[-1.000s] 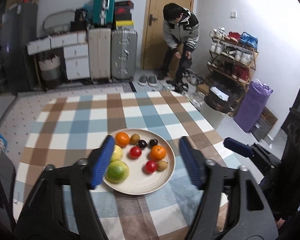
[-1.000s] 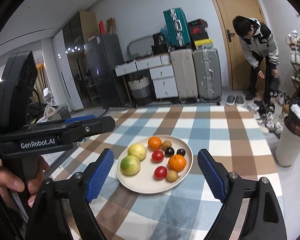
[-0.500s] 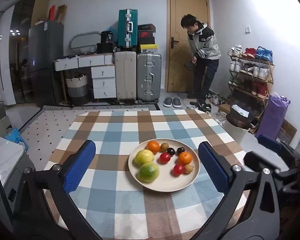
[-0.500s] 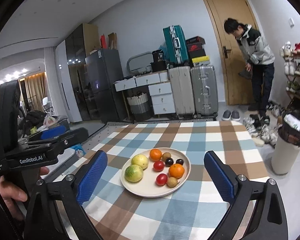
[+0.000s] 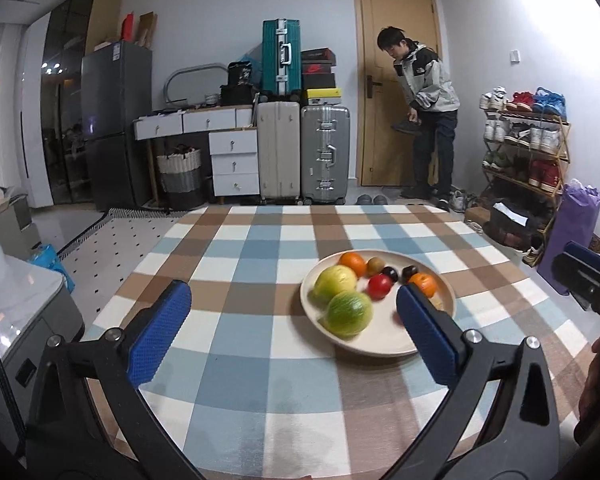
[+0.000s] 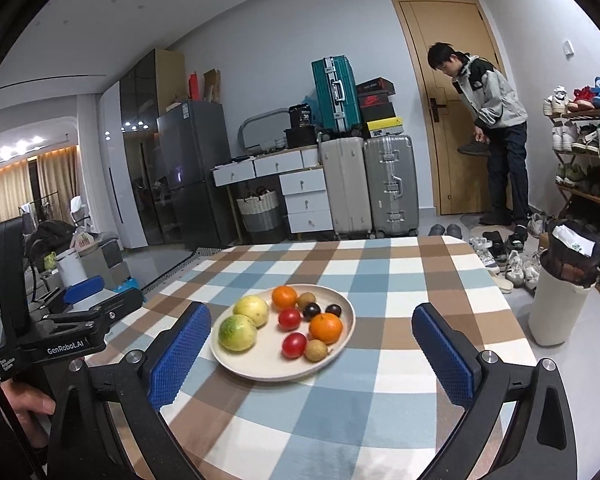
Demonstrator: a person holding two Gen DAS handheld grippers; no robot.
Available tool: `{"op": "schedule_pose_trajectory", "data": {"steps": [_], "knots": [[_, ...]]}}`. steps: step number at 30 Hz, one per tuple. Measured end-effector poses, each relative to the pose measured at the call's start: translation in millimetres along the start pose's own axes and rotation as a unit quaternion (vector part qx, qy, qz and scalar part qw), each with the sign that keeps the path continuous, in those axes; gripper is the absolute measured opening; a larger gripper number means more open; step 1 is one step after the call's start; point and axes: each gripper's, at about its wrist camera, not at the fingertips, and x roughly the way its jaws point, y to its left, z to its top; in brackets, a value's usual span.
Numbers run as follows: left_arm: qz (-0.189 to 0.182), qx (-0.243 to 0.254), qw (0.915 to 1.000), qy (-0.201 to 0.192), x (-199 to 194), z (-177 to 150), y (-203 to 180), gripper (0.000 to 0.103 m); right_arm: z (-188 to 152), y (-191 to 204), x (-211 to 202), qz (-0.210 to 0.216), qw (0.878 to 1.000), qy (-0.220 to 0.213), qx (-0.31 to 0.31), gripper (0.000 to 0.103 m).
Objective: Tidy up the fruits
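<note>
A cream plate (image 6: 256, 366) sits on the checked tablecloth (image 6: 380, 392) and holds several fruits: a green citrus (image 6: 237, 333), a yellow fruit (image 6: 253, 310), two oranges (image 6: 325, 327), two red tomatoes (image 6: 294, 345), two dark plums and brown kiwis. It also shows in the left wrist view (image 5: 380, 344). My left gripper (image 5: 296, 332) is open and empty, above the table left of the plate. My right gripper (image 6: 312, 356) is open and empty, with the plate between its fingers, farther ahead. The left gripper's body (image 6: 60, 336) shows at the left.
The table's left edge drops to the floor. A white bin (image 6: 556, 304) stands by the table's right side. Suitcases (image 6: 388, 188), drawers, a fridge and a shoe rack line the far walls. A person (image 6: 496, 128) stands by the door.
Both grippers have drawn back and tilted up from the plate. The left one has swung left, so the plate now sits right of its centre. The person by the door straightened up.
</note>
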Motion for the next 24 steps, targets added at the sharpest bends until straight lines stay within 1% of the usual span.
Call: {"op": "schedule_pose_trajectory", "data": {"steps": [5, 7, 10, 13, 16, 19, 22, 24], "knots": [[0.010, -0.007, 0.9999, -0.009, 14, -13, 9, 0.103, -12, -4, 8, 0.001, 1.000, 0.004, -0.017, 0.102], [0.016, -0.011, 0.9996, -0.020, 17, -17, 13, 0.102, -15, -5, 10, 0.000, 1.000, 0.002, -0.022, 0.102], [0.026, -0.022, 0.9989, -0.032, 25, -23, 18, 0.102, -20, -7, 9, -0.005, 1.000, -0.010, -0.027, 0.102], [0.027, -0.019, 0.9983, -0.049, 26, -26, 19, 0.103, -23, -9, 9, -0.010, 0.999, -0.017, -0.026, 0.102], [0.022, -0.012, 0.9985, -0.048, 28, -24, 16, 0.103, -23, -9, 9, -0.012, 0.999, -0.014, -0.026, 0.102], [0.019, 0.003, 0.9991, -0.037, 35, -23, 11, 0.103, -24, -7, 12, -0.016, 0.999, -0.002, -0.031, 0.102], [0.021, 0.006, 0.9991, -0.038, 36, -23, 9, 0.103, -24, -1, 15, -0.039, 0.998, 0.006, -0.044, 0.102], [0.019, 0.001, 0.9991, -0.039, 35, -25, 11, 0.103, -25, 1, 10, -0.047, 0.998, -0.004, -0.049, 0.103]]}}
